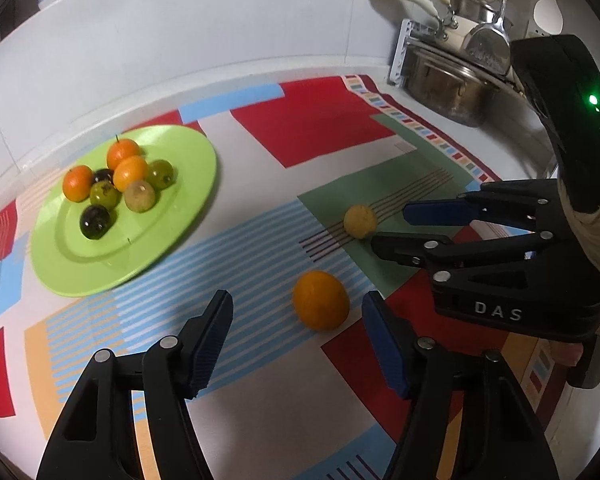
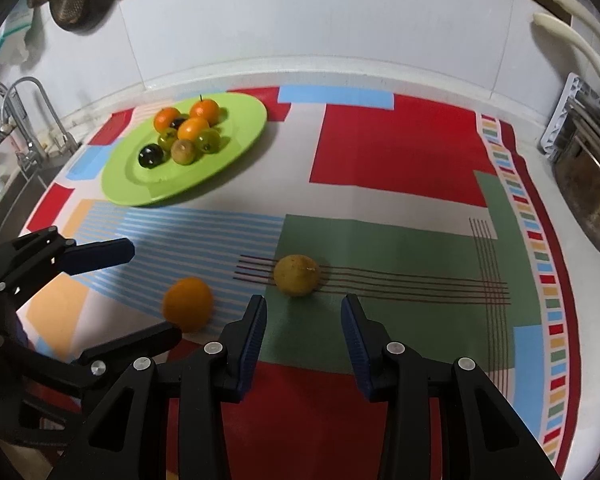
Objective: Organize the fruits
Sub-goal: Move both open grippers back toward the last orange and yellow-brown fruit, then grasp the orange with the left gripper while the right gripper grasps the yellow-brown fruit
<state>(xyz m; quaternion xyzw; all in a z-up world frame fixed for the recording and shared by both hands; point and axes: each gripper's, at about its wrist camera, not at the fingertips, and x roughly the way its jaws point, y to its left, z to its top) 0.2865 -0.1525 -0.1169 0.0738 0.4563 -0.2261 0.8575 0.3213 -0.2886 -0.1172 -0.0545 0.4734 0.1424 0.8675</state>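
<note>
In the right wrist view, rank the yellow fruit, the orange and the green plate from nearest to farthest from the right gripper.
From the right gripper:
1. Yellow fruit, just ahead of the open fingers.
2. Orange, off to the left, by the left gripper.
3. Green plate, far back left.

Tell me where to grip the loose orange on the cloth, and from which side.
Grip the orange across its widest middle, coming from the near side with the open left gripper. It is round, sits apart from the yellow fruit, and already lies just ahead of the gap between the fingers.
</note>
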